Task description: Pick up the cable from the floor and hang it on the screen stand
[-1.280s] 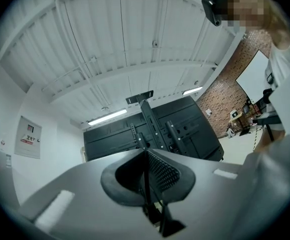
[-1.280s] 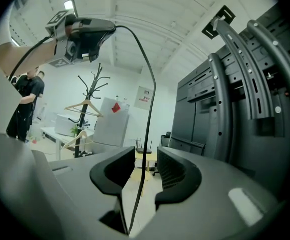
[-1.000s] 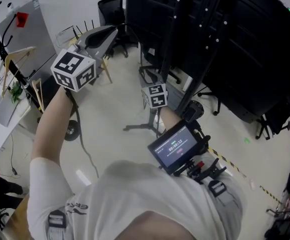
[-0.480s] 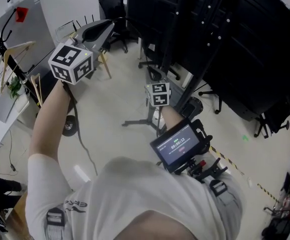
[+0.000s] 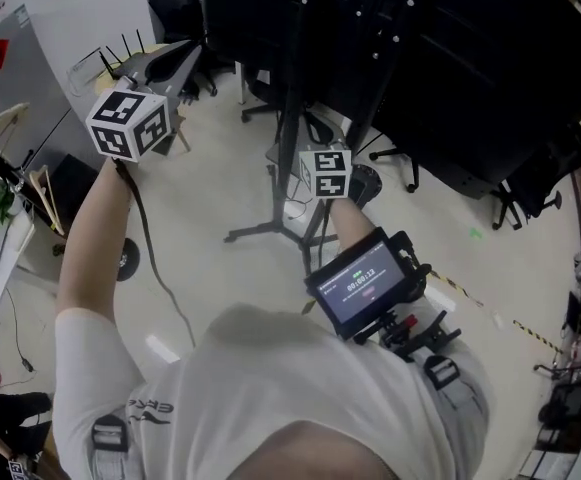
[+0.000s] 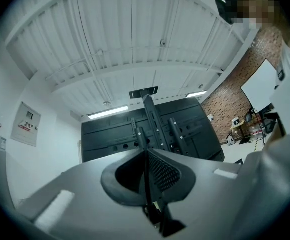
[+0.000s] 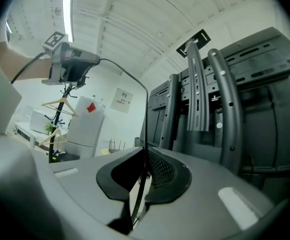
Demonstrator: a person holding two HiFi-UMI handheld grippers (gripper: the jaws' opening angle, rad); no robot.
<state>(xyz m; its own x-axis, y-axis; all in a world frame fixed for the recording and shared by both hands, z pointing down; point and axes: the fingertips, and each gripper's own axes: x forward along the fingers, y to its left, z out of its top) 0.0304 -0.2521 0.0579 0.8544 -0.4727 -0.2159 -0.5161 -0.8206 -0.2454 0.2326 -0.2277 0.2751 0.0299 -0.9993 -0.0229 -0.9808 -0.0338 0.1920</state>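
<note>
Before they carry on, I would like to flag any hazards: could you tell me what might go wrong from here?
The right tool has just been closing its jaws on the thin cable; that fresh grip may slip. The left tool clamps it too, so pulling the span against the stand could yank it free. Its slack trailing toward the floor might snag.

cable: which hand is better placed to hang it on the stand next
Right, probably: the right tool, just closed on the cable, faces the stand close ahead; the left tool holds it farther off.
</note>
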